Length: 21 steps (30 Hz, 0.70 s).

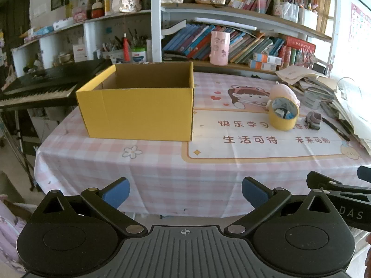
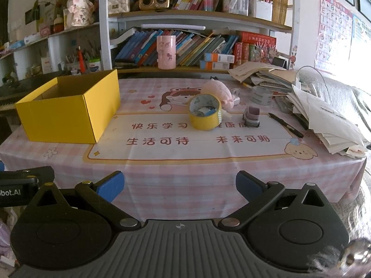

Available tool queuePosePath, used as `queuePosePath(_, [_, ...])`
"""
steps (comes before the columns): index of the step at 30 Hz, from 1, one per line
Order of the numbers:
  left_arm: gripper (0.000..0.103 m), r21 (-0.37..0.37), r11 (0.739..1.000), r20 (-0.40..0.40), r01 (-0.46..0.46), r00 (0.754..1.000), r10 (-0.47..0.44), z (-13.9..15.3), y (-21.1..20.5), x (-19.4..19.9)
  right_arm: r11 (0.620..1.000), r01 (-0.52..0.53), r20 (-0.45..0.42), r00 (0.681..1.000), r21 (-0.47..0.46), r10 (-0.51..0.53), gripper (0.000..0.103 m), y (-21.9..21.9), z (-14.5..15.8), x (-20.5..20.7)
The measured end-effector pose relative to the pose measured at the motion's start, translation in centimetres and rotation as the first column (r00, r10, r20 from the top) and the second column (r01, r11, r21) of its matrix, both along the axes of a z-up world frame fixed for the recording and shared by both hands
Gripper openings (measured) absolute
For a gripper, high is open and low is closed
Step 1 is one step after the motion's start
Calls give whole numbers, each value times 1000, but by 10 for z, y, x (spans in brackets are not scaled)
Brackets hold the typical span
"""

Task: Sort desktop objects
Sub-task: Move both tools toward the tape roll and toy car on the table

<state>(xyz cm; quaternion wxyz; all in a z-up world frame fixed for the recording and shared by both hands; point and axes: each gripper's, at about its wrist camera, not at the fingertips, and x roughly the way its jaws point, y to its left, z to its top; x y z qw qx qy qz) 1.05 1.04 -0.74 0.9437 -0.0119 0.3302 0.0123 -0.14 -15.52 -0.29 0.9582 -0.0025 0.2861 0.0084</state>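
So the yellow tape roll (image 2: 204, 112) stands on edge mid-table on the pink checked tablecloth (image 2: 162, 176), right over the printed red Chinese lettering. Some small bits sit inside its core, can't make out what. Just behind it and touching is a pink plush toy (image 2: 218, 91). To its right, a little apart, there's a small grey-purple toy shoe (image 2: 251, 117), then a black pen (image 2: 286, 125) lying diagonally near a messy paper pile (image 2: 324, 115). A grey tape roll (image 2: 261, 95) sits further back by the papers.

Off to the left is the open yellow cardboard box (image 1: 136, 111), looks empty from what I can see, standing well apart from the tape. Nothing sits between the box and the tape, just bare cloth.

Both grippers hang short of the table's near edge: left gripper (image 1: 185, 193) has its blue pads spread wide with nothing between, right gripper (image 2: 179, 191) same deal.

Readable stuff: "DAS" on the black gear at right in the left view, "bot.AI" at left in the right view, and an alphabet poster (image 2: 334, 30) on the wall. Bookshelf (image 2: 197, 16) behind is crammed, with a pink cup (image 2: 166, 52) in front.
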Motion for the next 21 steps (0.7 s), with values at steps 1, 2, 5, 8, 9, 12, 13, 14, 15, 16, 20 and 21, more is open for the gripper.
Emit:
queuePosePath(1, [103,-1,1000,0,1,1000,-1,0,1,0,1000,1,-1,1000,-2,-1,103,1,-1,0])
queuePosePath(2, [103,-1,1000,-1,2,1000,-2,-1,2,1,1000,1,-1,1000,-2,-1,103,1,-1,0])
queuePosePath(5, [103,-1,1000,0,1,1000,-1,-1,2,1,1000,-2,0,1000,-4,2,103,0,-1,0])
queuePosePath(8, [103,-2,1000,-1,1,1000,-1,-1,2,1,1000,0,0,1000,-4,0,103,0,-1,0])
queuePosePath(9, [103,-2,1000,-1,1,1000,-1,-1,2,1,1000,1,0,1000,-3,-1,103,0,0,0])
queuePosePath(12, [103,0,1000,-1,3,1000,-3,-1,2,1,1000,3,-1,1000,-8,-3,103,-1,-1,1])
queuePosePath(13, [103,1,1000,-2,6,1000,-6,-1,3,1,1000,3,-1,1000,-8,-3,103,-1,-1,1])
queuePosePath(14, [103,2,1000,-2,8,1000,-8,-2,3,2,1000,3,-2,1000,-9,-3,103,-1,-1,1])
queuePosePath(15, [103,2,1000,-1,10,1000,-10,-2,3,2,1000,3,-3,1000,-10,-3,103,-1,-1,1])
queuePosePath(16, [103,2,1000,-1,13,1000,-13,-2,2,2,1000,2,-3,1000,-10,-3,103,-1,-1,1])
queuePosePath(20, [103,6,1000,-3,24,1000,-24,0,-2,5,1000,11,-3,1000,-8,-11,103,-6,-2,2])
queuePosePath(21, [103,6,1000,-3,25,1000,-25,0,-3,6,1000,14,-4,1000,-8,-14,103,-7,-2,2])
